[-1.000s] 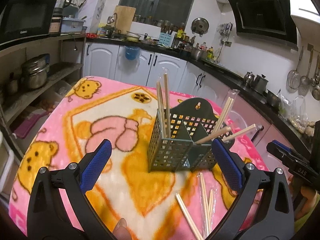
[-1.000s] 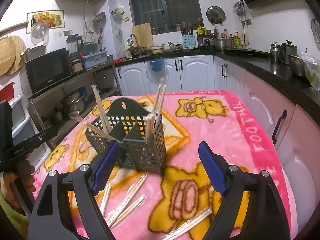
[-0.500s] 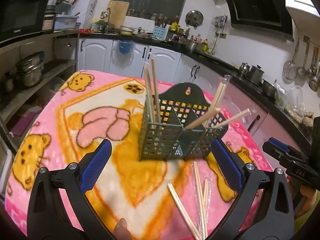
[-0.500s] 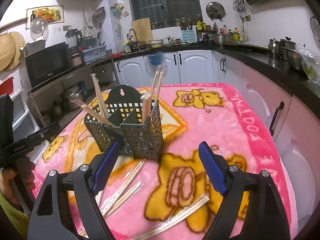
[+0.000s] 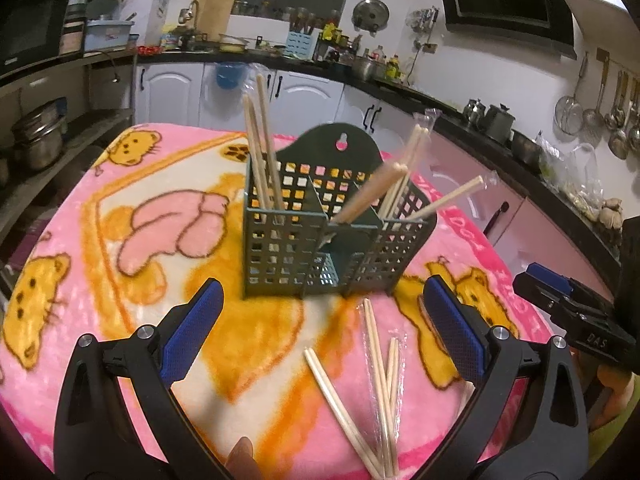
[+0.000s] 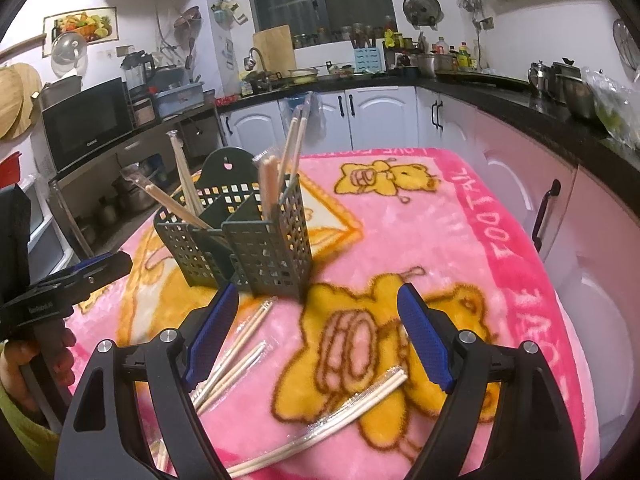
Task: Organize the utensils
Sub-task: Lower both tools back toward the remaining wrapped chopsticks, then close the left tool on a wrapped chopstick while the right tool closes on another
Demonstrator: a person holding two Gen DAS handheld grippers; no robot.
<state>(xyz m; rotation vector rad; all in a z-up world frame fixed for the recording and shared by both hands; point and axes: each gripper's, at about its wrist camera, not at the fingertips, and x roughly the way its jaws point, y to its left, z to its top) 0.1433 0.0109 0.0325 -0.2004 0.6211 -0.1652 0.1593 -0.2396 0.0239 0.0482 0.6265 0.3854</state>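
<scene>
Hovering over the pink blanket-covered surface (image 6: 460, 240), both grippers empty: left gripper (image 5: 320, 332) and right gripper (image 6: 318, 338) standing with fingers wide apart, nothing between them. Resting mid-surface, the green utensil holder (image 5: 316, 236), already carrying several chopsticks. Lying loose at the near edge, wrapped chopsticks (image 6: 352, 404). Advising: lowering squarely, pinching one pair mid-length.

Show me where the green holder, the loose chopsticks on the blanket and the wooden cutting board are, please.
green holder (image 5: 280, 248), left wrist view, front grid wall.
loose chopsticks (image 5: 376, 344), left wrist view, mid-shaft of one stick.
wooden cutting board (image 6: 274, 48), right wrist view, centre of its face.
</scene>
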